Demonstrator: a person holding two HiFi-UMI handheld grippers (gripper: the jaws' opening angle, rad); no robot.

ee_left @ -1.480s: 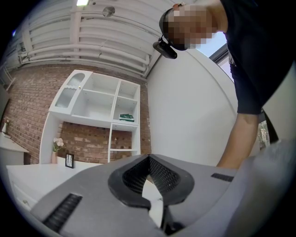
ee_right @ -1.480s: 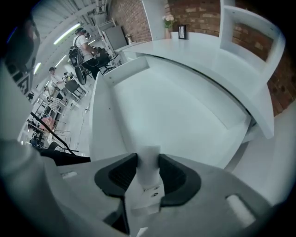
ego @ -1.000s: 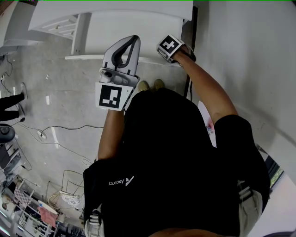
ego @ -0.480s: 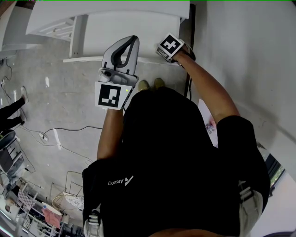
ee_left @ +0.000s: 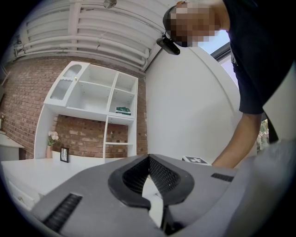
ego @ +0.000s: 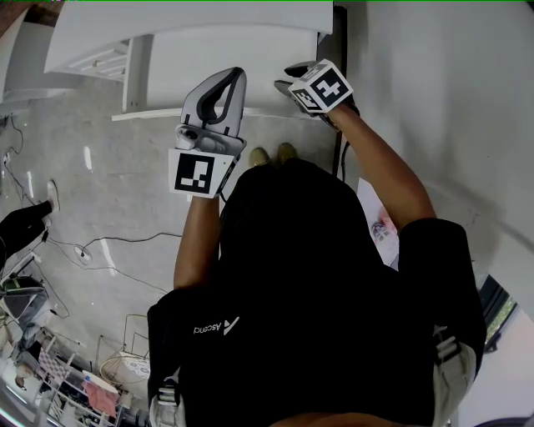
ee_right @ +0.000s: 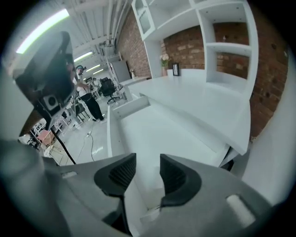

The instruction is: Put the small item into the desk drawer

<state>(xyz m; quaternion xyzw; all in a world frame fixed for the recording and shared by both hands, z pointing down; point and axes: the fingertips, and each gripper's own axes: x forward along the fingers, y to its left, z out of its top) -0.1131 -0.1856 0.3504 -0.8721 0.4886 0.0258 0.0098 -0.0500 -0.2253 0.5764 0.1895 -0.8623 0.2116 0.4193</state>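
Observation:
A white desk (ego: 192, 21) stands in front of me with its wide drawer (ego: 250, 67) pulled out. My right gripper (ego: 288, 79) hovers over the drawer's right front corner. In the right gripper view its jaws (ee_right: 148, 162) stand apart and are closing, with nothing between them, above the pale drawer floor (ee_right: 152, 134). My left gripper (ego: 240, 73) is raised over the drawer's front edge. Its jaws (ee_left: 148, 159) are shut tip to tip, with nothing visible in them. No small item can be made out clearly in any view.
A second, smaller drawer (ee_right: 132, 104) is open at the desk's left. A white shelf unit (ee_left: 95, 99) stands against a brick wall, and a picture frame (ee_left: 64, 154) and flowers (ee_left: 52, 139) are on the desk. White wall (ego: 434, 100) on the right; cables (ego: 108, 242) on the floor.
My right gripper has lifted and turned a little over the drawer's right front corner. The left gripper has shifted only slightly.

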